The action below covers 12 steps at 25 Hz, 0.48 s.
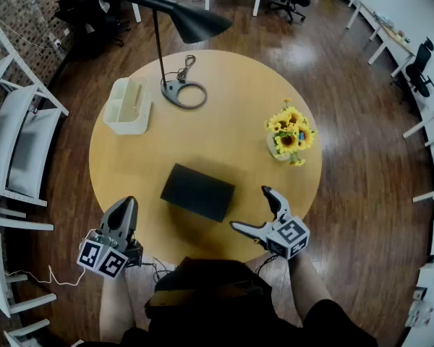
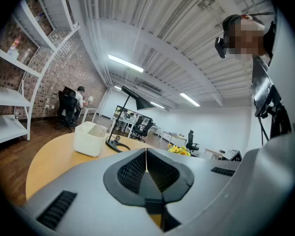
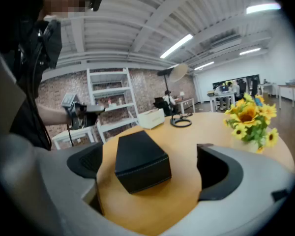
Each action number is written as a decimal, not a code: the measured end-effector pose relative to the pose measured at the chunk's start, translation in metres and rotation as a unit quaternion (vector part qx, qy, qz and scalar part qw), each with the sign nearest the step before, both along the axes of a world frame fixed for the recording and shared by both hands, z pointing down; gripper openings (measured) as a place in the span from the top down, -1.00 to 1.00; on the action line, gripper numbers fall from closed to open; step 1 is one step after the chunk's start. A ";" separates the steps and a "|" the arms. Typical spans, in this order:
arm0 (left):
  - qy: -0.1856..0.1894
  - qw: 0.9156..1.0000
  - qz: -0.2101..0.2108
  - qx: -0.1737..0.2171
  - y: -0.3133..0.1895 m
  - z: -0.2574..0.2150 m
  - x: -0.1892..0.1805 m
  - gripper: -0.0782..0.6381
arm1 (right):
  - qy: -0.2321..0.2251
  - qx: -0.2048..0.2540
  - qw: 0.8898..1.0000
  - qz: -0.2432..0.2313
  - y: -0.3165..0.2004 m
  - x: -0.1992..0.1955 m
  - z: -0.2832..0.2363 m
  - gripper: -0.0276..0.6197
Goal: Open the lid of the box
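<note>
Left gripper (image 1: 129, 202), jaws together, at table (image 1: 130, 157) edge; right gripper (image 1: 249, 207), jaws wide, beside black box (image 1: 197, 191)

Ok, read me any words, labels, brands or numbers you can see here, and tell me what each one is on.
No readable text anywhere in these views.
Black box: plain lid, no label or brand shows.
White caddy: no print.
Left gripper and right gripper: only black-and-white square patterns, no letters or digits.
Far shelves: whatever stands there is too small to read.
</note>
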<state>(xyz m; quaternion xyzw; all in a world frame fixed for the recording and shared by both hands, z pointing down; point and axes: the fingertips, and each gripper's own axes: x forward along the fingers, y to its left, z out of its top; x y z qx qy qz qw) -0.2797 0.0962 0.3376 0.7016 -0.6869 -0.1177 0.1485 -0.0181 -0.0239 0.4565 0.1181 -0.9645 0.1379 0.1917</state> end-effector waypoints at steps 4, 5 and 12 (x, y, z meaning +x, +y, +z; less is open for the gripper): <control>-0.007 1.000 0.016 -0.007 -0.025 0.010 0.010 0.77 | 0.060 0.045 0.994 -0.078 0.006 -0.024 0.038 -0.99; -0.011 1.000 0.023 -0.012 -0.031 0.013 0.015 0.77 | 0.066 0.046 0.993 -0.091 0.004 -0.027 0.048 -0.99; -0.031 0.995 0.078 -0.059 -0.056 0.036 0.041 0.77 | 0.058 0.045 0.986 -0.151 -0.002 -0.048 0.084 -1.00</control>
